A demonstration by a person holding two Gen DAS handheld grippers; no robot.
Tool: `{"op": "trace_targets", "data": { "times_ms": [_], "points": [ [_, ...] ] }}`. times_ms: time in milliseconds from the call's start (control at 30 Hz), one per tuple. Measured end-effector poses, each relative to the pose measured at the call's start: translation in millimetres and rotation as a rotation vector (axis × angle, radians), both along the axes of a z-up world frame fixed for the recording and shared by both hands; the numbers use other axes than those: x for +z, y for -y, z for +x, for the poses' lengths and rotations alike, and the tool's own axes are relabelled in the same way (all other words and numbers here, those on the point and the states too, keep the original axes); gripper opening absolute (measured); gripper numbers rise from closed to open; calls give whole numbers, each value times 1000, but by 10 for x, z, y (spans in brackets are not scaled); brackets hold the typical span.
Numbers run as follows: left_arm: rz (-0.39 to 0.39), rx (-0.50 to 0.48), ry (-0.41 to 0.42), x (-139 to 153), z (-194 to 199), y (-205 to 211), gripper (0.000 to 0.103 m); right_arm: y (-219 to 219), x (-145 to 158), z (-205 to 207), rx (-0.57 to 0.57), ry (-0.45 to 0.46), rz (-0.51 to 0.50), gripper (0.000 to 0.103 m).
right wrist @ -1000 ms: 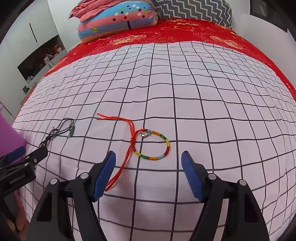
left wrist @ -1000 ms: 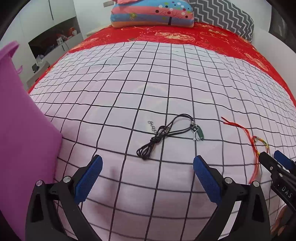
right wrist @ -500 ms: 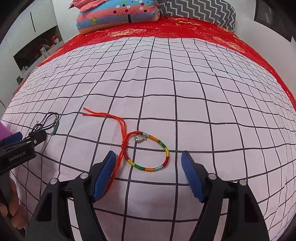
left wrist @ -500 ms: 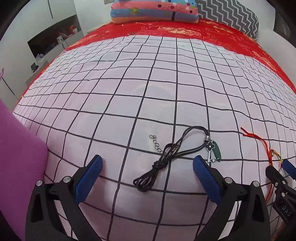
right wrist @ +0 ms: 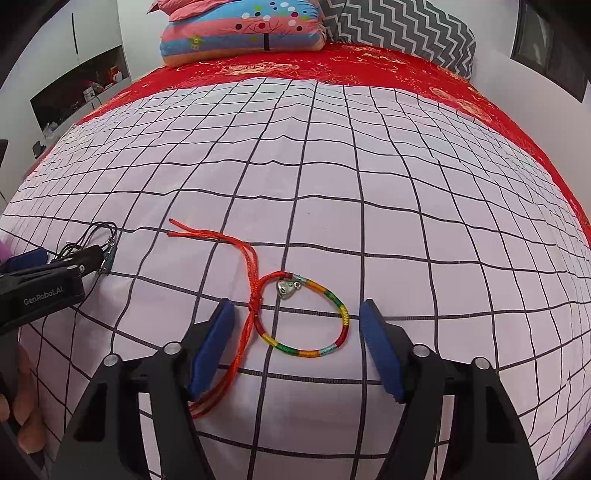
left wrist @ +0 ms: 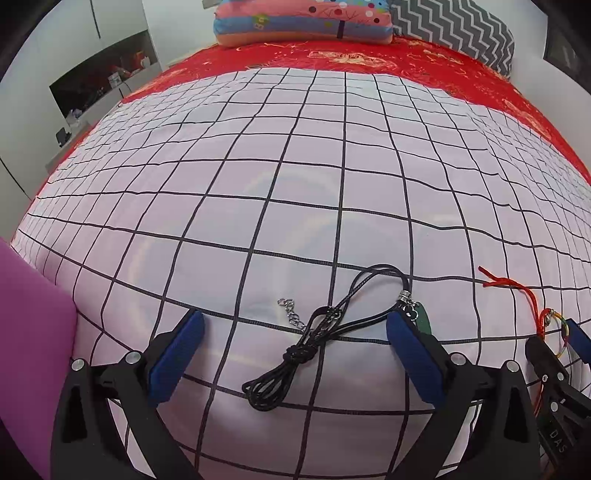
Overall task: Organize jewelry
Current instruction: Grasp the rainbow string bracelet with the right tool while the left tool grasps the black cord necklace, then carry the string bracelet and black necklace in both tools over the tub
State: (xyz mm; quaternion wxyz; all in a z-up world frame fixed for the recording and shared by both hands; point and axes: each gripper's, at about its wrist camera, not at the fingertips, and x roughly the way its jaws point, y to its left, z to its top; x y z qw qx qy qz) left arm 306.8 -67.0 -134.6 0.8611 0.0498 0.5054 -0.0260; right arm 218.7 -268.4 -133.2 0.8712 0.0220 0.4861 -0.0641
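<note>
Bed (left wrist: 295,177), covered by a white sheet with a black grid over a red patterned spread, is filling both views; a striped, dotted pillow (left wrist: 303,22) and a grey zigzag cushion (left wrist: 454,29) are lying at the upper edge. A purple container wall (left wrist: 33,332) is showing at the lower left of the left wrist view.

Change since a second ago: both jewelry pieces are sitting lower and larger in their frames, now between the blue pads instead of ahead of them. Judgement: both approaches are nearly done and the grasps are next.

Left gripper (left wrist: 295,350): fingers are standing wide open, pressing on nothing. The black cord necklace with a silver chain end and a green pendant (left wrist: 317,339) is lying on the sheet between them, its coiled bundle at bottom centre, pendant just beside the right-hand pad.

Right gripper (right wrist: 295,343): fingers are closing, not yet pressing. The multicoloured woven bracelet with red cord tails and a small silver bell (right wrist: 306,317) is lying flat between them; the red tails are running under the left-hand pad toward the bottom of the frame.
</note>
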Motion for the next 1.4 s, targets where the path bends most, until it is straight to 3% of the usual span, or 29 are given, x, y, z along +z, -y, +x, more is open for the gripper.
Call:
{"op": "trace_targets", "data": {
  "times_ms": [33, 133, 200, 233, 267, 300, 600, 900, 1400],
  "points": [
    [-6, -2, -4, 5, -4, 5, 93, -25, 2, 1, 10, -2, -3, 56],
    [-37, -27, -16, 43, -53, 33, 75, -116, 18, 24, 39, -11, -14, 34],
    [-37, -66, -17, 85, -110, 110, 45, -178, 30, 45, 53, -18, -9, 21],
    [-40, -78, -21, 97, -132, 138, 36, -192, 34, 51, 55, -19, -6, 12],
    [-50, -93, -31, 109, -160, 170, 15, -205, 38, 55, 55, -22, 1, 6],
    [-60, -103, -44, 115, -183, 191, 9, -206, 45, 53, 55, -23, 15, 6],
    [-144, -120, -80, 250, -577, 55, 9, -162, 178, -251, 55, -22, 130, 5],
    [-136, -138, -82, 432, -1050, -108, 9, -240, 374, -817, 49, -22, 178, 5],
    [-169, -160, 47, 1288, -1847, -298, 9, -487, 1170, -1537, 98, 71, 188, 5]
  ]
}}
